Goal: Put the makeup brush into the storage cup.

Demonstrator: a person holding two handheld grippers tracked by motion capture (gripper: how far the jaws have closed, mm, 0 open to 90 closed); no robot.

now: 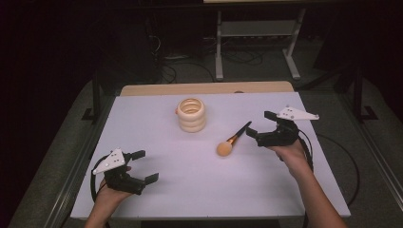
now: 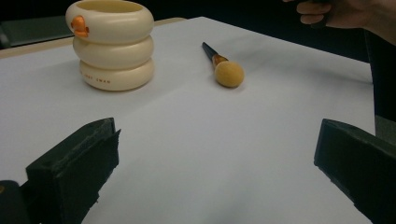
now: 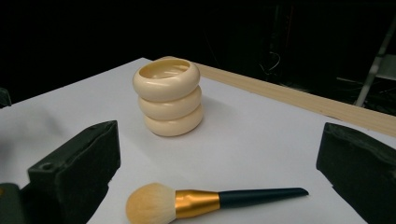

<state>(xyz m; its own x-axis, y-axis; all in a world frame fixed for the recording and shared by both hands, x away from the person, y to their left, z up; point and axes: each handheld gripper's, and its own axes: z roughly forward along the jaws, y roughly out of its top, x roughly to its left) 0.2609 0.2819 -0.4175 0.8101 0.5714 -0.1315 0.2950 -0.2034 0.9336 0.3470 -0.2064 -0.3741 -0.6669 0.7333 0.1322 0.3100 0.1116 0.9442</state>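
Observation:
A cream ringed holder (image 1: 192, 114) stands upright at the table's back middle, with a small orange knob on its side (image 2: 80, 26); it also shows in the right gripper view (image 3: 168, 96). A makeup brush (image 1: 232, 139) with a black handle, gold ferrule and tan bristle head lies flat to the holder's right (image 2: 225, 67) (image 3: 196, 201). My right gripper (image 1: 260, 124) is open just right of the brush handle's tip, the brush lying between and ahead of its jaws. My left gripper (image 1: 145, 166) is open near the front left, nothing between its jaws.
The white tabletop (image 1: 199, 185) has a bare wooden strip (image 1: 204, 88) along its far edge. Beyond it, a metal stand (image 1: 256, 42) and cables rest on the dark floor. A cable loops off the table's right side (image 1: 349, 161).

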